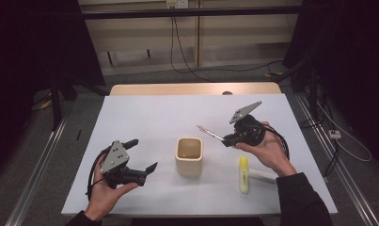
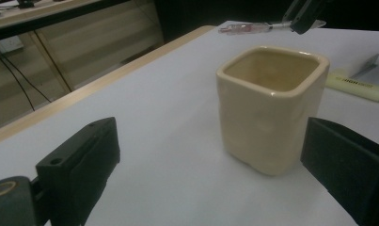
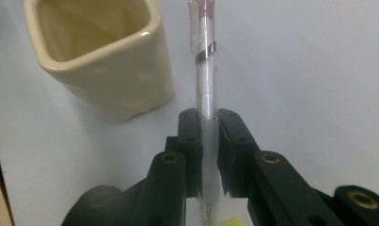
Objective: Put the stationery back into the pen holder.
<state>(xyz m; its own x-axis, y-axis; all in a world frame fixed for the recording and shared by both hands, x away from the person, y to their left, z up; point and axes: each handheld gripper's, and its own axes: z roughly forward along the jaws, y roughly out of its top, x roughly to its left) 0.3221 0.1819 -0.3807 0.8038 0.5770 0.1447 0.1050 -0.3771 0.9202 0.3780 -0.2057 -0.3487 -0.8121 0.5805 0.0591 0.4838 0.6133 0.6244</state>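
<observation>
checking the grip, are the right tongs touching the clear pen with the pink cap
Touching: the right gripper view shows the right tongs with both black pads pressed against the clear plastic pen with the pink cap.

The left gripper [image 1: 144,155] is held low with jaws spread wide. The right gripper [image 1: 228,139] is raised, its jaws clamped together.

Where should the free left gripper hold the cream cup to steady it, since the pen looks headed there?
Grip the cream cup across two opposite flat walls at mid-height, coming level from its left, where the open left gripper already faces it; the square sides suit flat pads.
</observation>
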